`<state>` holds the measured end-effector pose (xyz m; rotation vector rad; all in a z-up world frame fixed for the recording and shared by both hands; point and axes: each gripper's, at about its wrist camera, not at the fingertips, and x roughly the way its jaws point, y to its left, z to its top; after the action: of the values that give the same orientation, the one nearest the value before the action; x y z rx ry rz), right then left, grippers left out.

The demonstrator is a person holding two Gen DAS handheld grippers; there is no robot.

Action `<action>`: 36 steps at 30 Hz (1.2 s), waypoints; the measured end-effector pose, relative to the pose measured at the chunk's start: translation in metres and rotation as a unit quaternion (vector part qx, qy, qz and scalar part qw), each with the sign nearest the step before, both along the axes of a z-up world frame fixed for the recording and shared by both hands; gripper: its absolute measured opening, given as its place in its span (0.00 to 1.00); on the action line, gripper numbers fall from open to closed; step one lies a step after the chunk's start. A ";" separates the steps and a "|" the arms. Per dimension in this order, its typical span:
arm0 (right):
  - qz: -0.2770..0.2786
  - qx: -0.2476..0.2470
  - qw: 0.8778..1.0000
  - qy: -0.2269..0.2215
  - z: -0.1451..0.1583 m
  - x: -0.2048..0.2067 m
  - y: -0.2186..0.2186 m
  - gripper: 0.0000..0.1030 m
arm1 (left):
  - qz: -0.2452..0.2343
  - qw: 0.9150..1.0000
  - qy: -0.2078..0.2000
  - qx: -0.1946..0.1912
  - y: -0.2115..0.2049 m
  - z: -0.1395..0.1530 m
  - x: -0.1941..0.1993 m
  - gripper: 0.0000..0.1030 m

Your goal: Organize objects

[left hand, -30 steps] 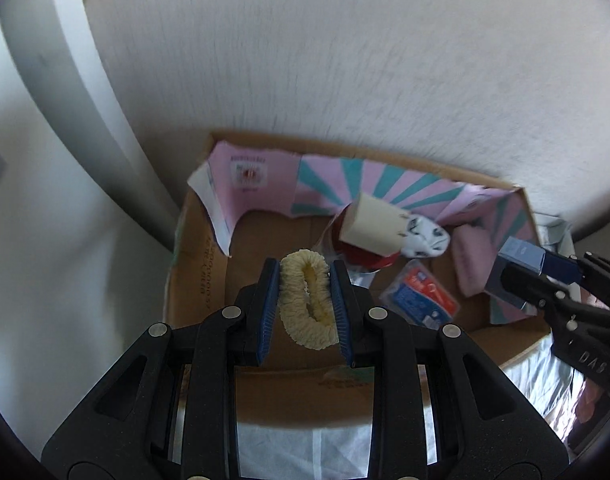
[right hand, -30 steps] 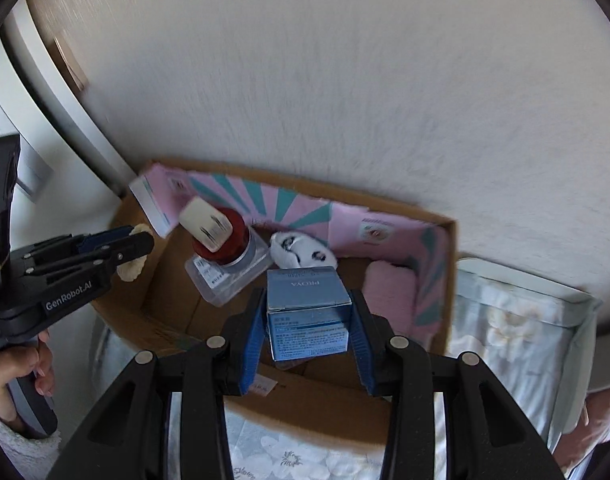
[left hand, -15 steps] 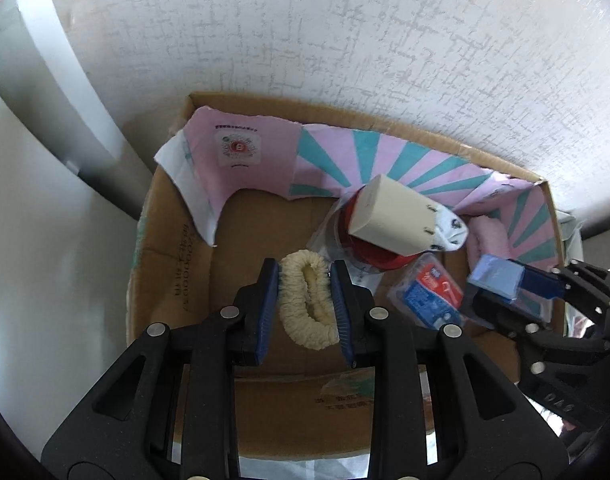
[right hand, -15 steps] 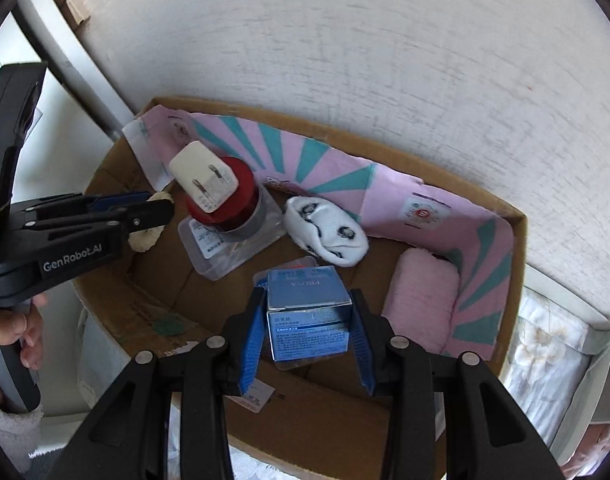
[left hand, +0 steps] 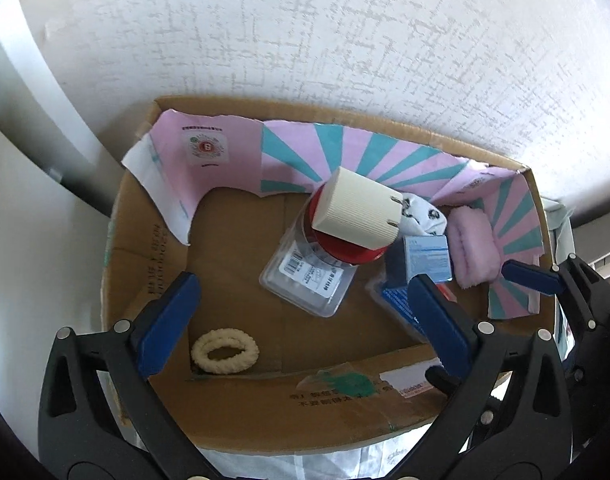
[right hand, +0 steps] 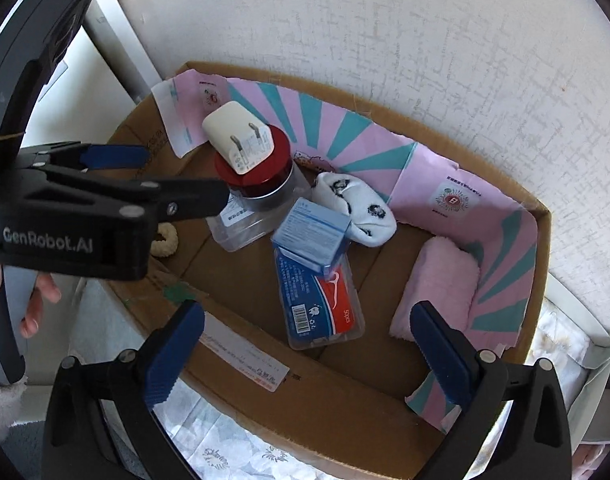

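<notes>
A cardboard box stands against a white wall. My left gripper is open above its near left corner, where a cream hair tie lies on the floor of the box. My right gripper is open and empty above the box's near side. A small blue carton rests on a flat floss pack. The left gripper also shows in the right wrist view.
In the box are a red-lidded jar with a cream plug adapter on top, a clear flat case, a white sock, a pink towel and pink-teal paper. Floral bedding lies in front.
Both grippers opened. The hair tie dropped from my left gripper into the box's near left corner. The blue carton left my right gripper and now lies on the floss pack.
</notes>
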<state>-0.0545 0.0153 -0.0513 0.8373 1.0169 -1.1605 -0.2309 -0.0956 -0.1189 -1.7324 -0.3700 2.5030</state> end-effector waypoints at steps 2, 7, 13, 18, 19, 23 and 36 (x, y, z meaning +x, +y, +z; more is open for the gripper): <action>-0.009 0.000 1.000 -0.002 0.001 -0.003 0.003 0.99 | -0.007 1.000 0.000 0.000 0.002 0.001 0.001 1.00; -0.022 -0.009 1.000 -0.001 0.010 -0.007 0.011 0.99 | -0.006 1.000 0.011 0.000 0.003 0.010 0.009 1.00; -0.055 -0.027 0.998 -0.009 0.047 -0.016 0.031 1.00 | 0.012 0.999 0.044 0.017 0.000 0.049 0.033 1.00; -0.081 -0.070 0.994 0.016 0.098 -0.021 0.059 1.00 | 0.027 0.995 0.093 -0.016 0.011 0.095 0.059 1.00; -0.087 -0.076 0.993 0.016 0.103 -0.023 0.057 1.00 | 0.031 0.993 0.109 -0.020 0.012 0.109 0.068 1.00; -0.127 -0.112 0.985 0.011 0.134 -0.039 0.082 1.00 | 0.043 0.986 0.159 -0.022 0.014 0.150 0.092 1.00; -0.208 -0.211 0.954 0.048 0.181 -0.071 0.147 1.00 | 0.052 0.971 0.228 -0.048 0.050 0.182 0.163 1.00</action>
<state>-0.1250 0.1623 0.1297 0.6689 0.6420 -1.7205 -0.0676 -0.0451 0.0631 -1.1295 -0.3097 2.9270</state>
